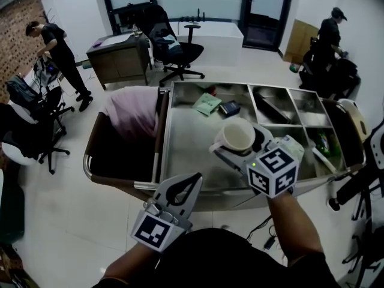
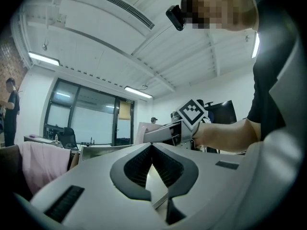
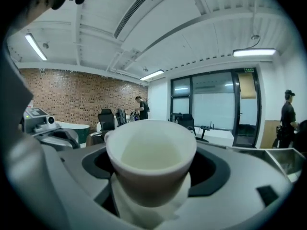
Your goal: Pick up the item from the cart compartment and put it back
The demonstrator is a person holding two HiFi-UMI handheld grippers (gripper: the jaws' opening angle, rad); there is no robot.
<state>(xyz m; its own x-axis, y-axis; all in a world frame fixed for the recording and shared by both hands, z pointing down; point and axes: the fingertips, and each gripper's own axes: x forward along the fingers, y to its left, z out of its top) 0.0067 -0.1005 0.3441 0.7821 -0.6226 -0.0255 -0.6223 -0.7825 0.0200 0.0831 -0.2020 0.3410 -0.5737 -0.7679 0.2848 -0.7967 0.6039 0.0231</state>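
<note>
A white cup [image 1: 237, 136] is held mouth up above the steel cart's [image 1: 186, 155] large flat compartment, with my right gripper [image 1: 240, 147] shut on its sides. The right gripper view shows the cup [image 3: 150, 150] empty and filling the space between the jaws of the right gripper [image 3: 151, 176]. My left gripper [image 1: 191, 183] hovers at the cart's front edge, left of the cup and apart from it. The left gripper [image 2: 152, 150] is shut with its tips together and nothing between them.
A green packet [image 1: 207, 104] and a dark blue item [image 1: 230, 107] lie at the back of the flat compartment. Smaller bins on the right hold a green bottle [image 1: 324, 143]. A pink cloth [image 1: 129, 113] fills the brown bag on the cart's left. Office chairs and people stand beyond.
</note>
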